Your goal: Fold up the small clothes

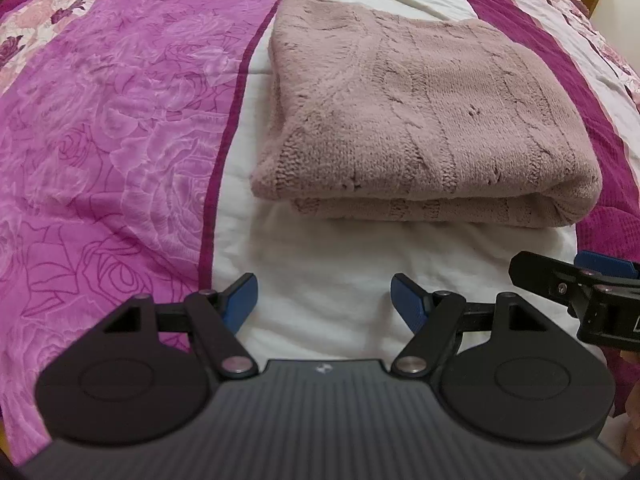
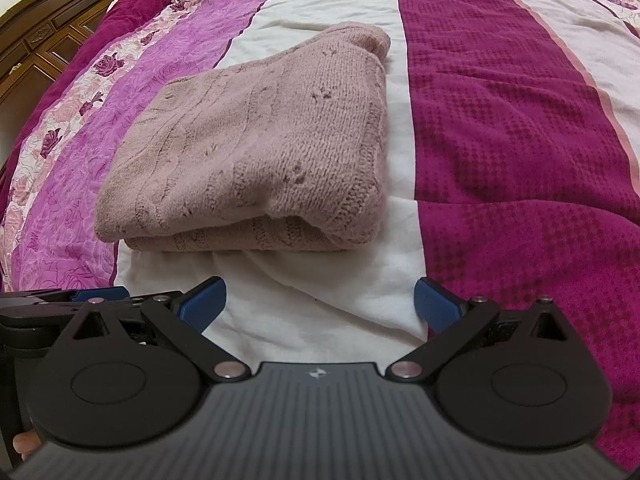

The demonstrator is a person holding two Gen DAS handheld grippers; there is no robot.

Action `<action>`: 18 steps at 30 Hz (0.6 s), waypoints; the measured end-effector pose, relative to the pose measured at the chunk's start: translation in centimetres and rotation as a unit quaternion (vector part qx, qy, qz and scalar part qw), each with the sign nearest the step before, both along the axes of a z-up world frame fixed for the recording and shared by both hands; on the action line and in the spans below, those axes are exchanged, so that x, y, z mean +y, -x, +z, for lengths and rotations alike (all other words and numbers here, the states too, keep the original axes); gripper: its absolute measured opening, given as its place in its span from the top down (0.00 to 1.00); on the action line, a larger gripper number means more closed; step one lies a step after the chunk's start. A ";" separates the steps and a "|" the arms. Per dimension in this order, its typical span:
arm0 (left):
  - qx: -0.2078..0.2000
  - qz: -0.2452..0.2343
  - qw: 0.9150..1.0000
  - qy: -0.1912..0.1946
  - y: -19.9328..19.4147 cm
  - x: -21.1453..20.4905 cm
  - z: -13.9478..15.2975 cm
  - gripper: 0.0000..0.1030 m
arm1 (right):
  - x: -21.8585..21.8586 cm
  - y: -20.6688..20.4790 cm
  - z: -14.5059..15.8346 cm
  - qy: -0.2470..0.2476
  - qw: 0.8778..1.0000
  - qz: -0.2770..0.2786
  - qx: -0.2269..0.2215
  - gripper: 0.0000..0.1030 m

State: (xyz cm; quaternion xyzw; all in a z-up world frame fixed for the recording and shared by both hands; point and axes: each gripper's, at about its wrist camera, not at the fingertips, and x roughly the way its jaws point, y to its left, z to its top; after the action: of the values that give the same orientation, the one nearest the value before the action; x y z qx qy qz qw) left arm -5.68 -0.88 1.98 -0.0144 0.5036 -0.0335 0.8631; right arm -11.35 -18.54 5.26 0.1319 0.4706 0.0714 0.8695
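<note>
blue pads [image 1: 243, 300]: wide apart, gripping nothing
left gripper [image 1: 324, 300]: released, poised over white stripe [image 1: 320, 280]
right gripper [image 2: 320, 304]: spread too, empty
sweater [image 1: 420, 120]: pink knit, folded, on bedspread [image 1: 100, 120] just ahead
handling: soft, thick, floppy, likely light
hold: near folded edge, pinching all layers

Sweater [image 1: 420, 120]: fuzzy matt pink knit. Bedspread [image 2: 520, 140]: soft printed cloth. Headboard [image 2: 44, 36]: glossy carved wood.
</note>
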 end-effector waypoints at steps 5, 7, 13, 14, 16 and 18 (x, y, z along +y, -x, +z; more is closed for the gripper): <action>0.001 0.000 1.000 -0.001 -0.1 0.0 0.0 0.27 | 0.0 0.0 0.0 0.000 1.000 0.000 0.000 0.00; 0.001 0.000 1.000 -0.001 0.0 0.0 0.0 0.27 | 0.0 0.0 0.0 0.000 1.000 0.000 0.000 0.00; 0.001 -0.001 1.000 -0.002 -0.1 0.0 0.0 0.27 | 0.0 0.0 0.0 0.000 1.000 0.000 0.000 0.00; 0.001 -0.001 1.000 -0.003 -0.1 0.0 0.0 0.27 | 0.0 0.0 0.0 0.000 1.000 0.000 0.000 0.00; 0.001 0.000 1.000 -0.003 -0.1 -0.1 0.0 0.27 | 0.0 0.0 0.0 0.000 1.000 0.000 0.000 0.00; 0.001 -0.001 1.000 -0.003 0.0 -0.1 0.0 0.27 | 0.0 0.0 0.0 -0.001 1.000 0.000 0.000 0.00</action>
State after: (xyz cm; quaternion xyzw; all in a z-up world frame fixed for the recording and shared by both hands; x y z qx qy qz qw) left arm -5.63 -0.94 1.99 -0.0117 0.5044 -0.0327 0.8628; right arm -11.35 -18.54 5.24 0.1327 0.4707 0.0714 0.8693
